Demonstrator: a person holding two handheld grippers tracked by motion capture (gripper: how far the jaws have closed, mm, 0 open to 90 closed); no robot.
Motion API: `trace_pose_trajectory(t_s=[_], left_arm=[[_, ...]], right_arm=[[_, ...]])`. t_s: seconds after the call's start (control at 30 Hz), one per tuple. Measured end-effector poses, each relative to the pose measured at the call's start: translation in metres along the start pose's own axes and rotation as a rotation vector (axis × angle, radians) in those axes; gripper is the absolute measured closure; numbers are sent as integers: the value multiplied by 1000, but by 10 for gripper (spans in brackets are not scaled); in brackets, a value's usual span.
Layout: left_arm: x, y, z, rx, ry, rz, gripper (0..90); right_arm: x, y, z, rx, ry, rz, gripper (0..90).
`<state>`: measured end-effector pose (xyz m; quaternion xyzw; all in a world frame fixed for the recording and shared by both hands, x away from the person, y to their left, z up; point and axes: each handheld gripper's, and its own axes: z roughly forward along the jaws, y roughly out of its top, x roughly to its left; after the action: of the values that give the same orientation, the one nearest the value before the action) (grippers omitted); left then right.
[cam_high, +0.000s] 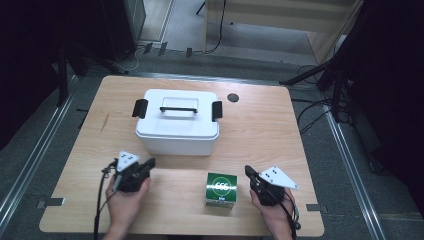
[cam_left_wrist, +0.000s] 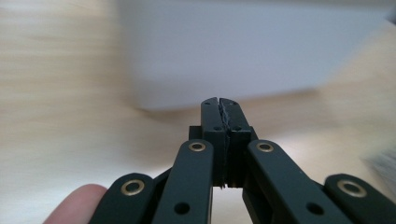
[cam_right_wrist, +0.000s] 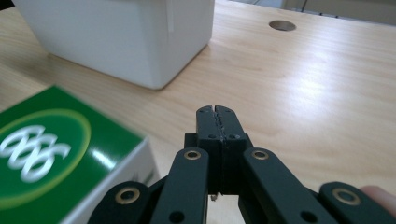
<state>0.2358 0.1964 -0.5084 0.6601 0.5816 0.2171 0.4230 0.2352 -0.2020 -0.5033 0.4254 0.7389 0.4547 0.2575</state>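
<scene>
On the wooden table (cam_high: 260, 125), a person is holding a two-jaw gripper in each hand, and both are resting low near the front edge. The left gripper (cam_high: 150, 163) is sitting at about seven o'clock from the table's middle, its jaws pressed together on nothing and pointing toward the white lidded storage box (cam_high: 177, 122), which is standing just beyond it at roughly twelve o'clock of the tabletop; in the left gripper view the closed tip (cam_left_wrist: 219, 103) is facing the box's blurred white wall (cam_left_wrist: 243, 51). The right gripper (cam_high: 248, 171) is lying at about five o'clock, jaws likewise pressed together and empty (cam_right_wrist: 216, 112). Just beside it, at its nine o'clock, the small green-topped carton (cam_high: 221, 189) is standing apart from the jaws and well in front of the box; in the right gripper view its green face with white looped lettering (cam_right_wrist: 51, 149) is filling the lower left. The carton is looking like thin card, so it is probably light and stiff enough to lift yet liable to dent under a hard squeeze; its glossy faces may be slippery, and taking it across two opposite side walls, low and square, seems safest. The box (cam_right_wrist: 116, 37) is carrying a black handle (cam_high: 178, 108) on the lid and black clips (cam_high: 140, 108) at each end; it is likely rigid plastic, bulkier, and best taken by that handle or unlatched at the clips.
</scene>
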Motion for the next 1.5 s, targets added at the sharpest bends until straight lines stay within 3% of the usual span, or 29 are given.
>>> trace_pose_trajectory(t_s=[0.03,0.1,0.13,0.17,0.23,0.27,0.4,0.47,0.5,0.67,0.83,0.9,0.97,1.23,1.3,1.33,1.4,1.5], left_arm=[[17,8,0,-9,38,-17,900],[25,11,0,-10,49,-32,900],[37,19,3,-10,75,-40,900],[37,19,3,-10,75,-40,900],[50,31,8,-4,87,-57,900],[50,31,8,-4,87,-57,900],[58,50,22,17,76,-58,900],[59,54,25,18,72,-54,900],[58,58,28,22,67,-50,900],[52,70,40,38,44,-14,900],[45,71,43,37,33,-15,900],[43,70,44,35,32,-15,900],[41,69,44,33,30,-17,900],[28,62,40,33,-4,-15,900],[28,59,37,27,-3,-10,900],[29,56,33,16,10,-4,900],[32,52,26,11,32,-4,830],[39,44,17,8,68,-9,701]], right_arm=[[-2,9,10,-3,3,-3,900],[-3,15,17,0,15,-1,900],[-3,24,31,5,24,-10,900],[-3,24,31,5,24,-10,900],[-3,38,52,25,40,-45,900],[-3,38,52,25,40,-45,900],[-8,59,82,61,81,-55,900],[-8,62,86,68,73,-59,900],[-9,68,96,79,78,-57,900],[-2,76,111,88,92,-74,900],[7,76,118,94,109,-103,900],[10,75,119,100,88,-120,900],[5,72,117,92,106,-74,900],[-2,64,108,80,103,-47,900],[-3,63,105,81,90,-57,857],[-7,61,101,73,83,-43,791],[-12,59,96,52,83,-41,728],[-20,53,88,24,68,-77,655]])
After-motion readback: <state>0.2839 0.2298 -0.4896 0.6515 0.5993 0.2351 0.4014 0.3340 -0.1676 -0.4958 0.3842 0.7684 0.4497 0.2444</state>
